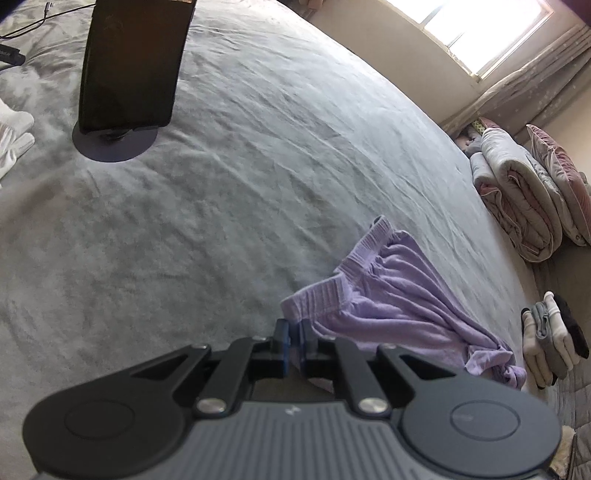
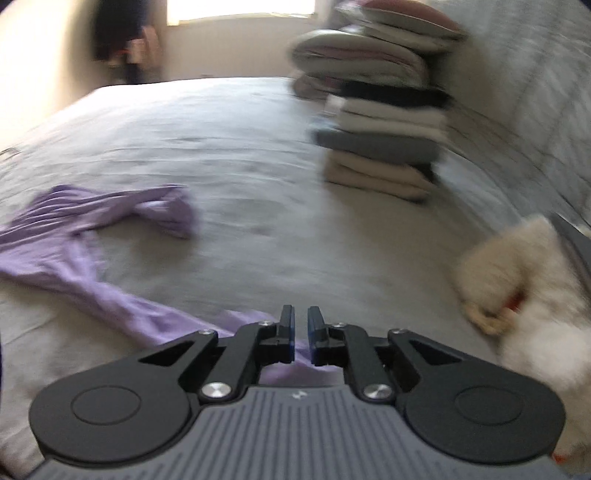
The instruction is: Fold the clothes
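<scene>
Left tool (image 1: 294,341), pads nearly together at the waistband corner of the lilac trousers (image 1: 399,306), grip uncertain; right tool (image 2: 301,334), narrowly parted over a leg end; garment crumpled on the bed (image 1: 221,184), long axis running between both tools.

Home bedroom. Indicated by a wide bed (image 1: 258,166) under a grey cover, folded quilts (image 1: 517,199) and a pillow (image 1: 557,177) at its edge. Also a curtained window (image 1: 480,33) and stacked folded clothes (image 2: 384,147).
</scene>
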The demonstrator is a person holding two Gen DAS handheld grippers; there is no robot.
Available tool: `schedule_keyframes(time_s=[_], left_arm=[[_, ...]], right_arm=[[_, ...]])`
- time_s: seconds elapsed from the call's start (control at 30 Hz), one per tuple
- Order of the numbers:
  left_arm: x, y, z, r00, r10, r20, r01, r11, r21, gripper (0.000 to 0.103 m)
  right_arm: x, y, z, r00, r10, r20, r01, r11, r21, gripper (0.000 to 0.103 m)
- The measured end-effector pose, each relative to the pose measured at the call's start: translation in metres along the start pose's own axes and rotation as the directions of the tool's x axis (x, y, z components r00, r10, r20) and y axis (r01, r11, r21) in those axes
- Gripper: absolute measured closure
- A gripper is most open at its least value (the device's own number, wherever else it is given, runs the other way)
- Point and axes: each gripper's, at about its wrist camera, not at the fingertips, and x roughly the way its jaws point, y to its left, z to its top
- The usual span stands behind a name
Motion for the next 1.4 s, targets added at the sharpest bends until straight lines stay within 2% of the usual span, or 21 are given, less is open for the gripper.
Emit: schedule_keyframes(time_s=[0.1,0.27,0.5,0.63,0.83,0.97,1.1,1.17,1.27,1.33,1.4], left_arm=[[0.002,-0.001,0.000,1.000,0.001,-0.005,-0.001,1.000,0.009,0.098],[0.005,-0.001,0.000,1.000,-0.004,-0.016,0.004,1.000,0.020,0.097],[0.013,-0.002,-0.002,0.999,-0.012,-0.047,0.014,0.999,0.033,0.097],[0.018,-0.002,-0.005,0.998,-0.008,-0.062,0.010,1.000,0.028,0.096],[0.019,-0.004,-0.005,0.997,-0.025,-0.075,0.027,0.999,0.034,0.096],[0.019,-0.004,-0.005,0.996,-0.031,-0.082,0.035,0.998,0.045,0.096],[0.020,-0.002,-0.004,0.995,-0.038,-0.087,0.042,0.998,0.044,0.096],[0.021,0.000,-0.003,0.995,-0.043,-0.090,0.047,0.998,0.038,0.096],[0.023,0.001,-0.002,0.995,-0.046,-0.090,0.049,0.998,0.028,0.096],[0.023,0.002,-0.001,0.995,-0.048,-0.087,0.050,0.999,0.018,0.096],[0.023,0.003,0.000,0.996,-0.048,-0.082,0.049,0.999,0.012,0.096]], right_arm=[[0.000,0.027,0.005,0.993,0.122,0.010,-0.121,0.991,-0.061,0.090],[0.014,0.077,0.008,0.966,0.254,-0.045,-0.258,0.949,-0.182,0.090],[0.038,0.131,0.013,0.933,0.335,-0.130,-0.359,0.884,-0.299,0.090],[0.054,0.152,0.015,0.932,0.323,-0.167,-0.362,0.864,-0.351,0.090],[0.069,0.164,0.022,0.930,0.317,-0.184,-0.364,0.858,-0.363,0.088],[0.078,0.170,0.023,0.931,0.305,-0.199,-0.360,0.855,-0.373,0.078],[0.089,0.176,0.021,0.933,0.288,-0.218,-0.353,0.851,-0.388,0.079],[0.095,0.175,0.022,0.933,0.286,-0.219,-0.351,0.858,-0.374,0.084],[0.100,0.171,0.025,0.940,0.274,-0.205,-0.332,0.873,-0.357,0.101],[0.101,0.170,0.026,0.942,0.269,-0.200,-0.324,0.882,-0.341,0.103],[0.095,0.167,0.029,0.933,0.293,-0.210,-0.348,0.883,-0.315,0.103]])
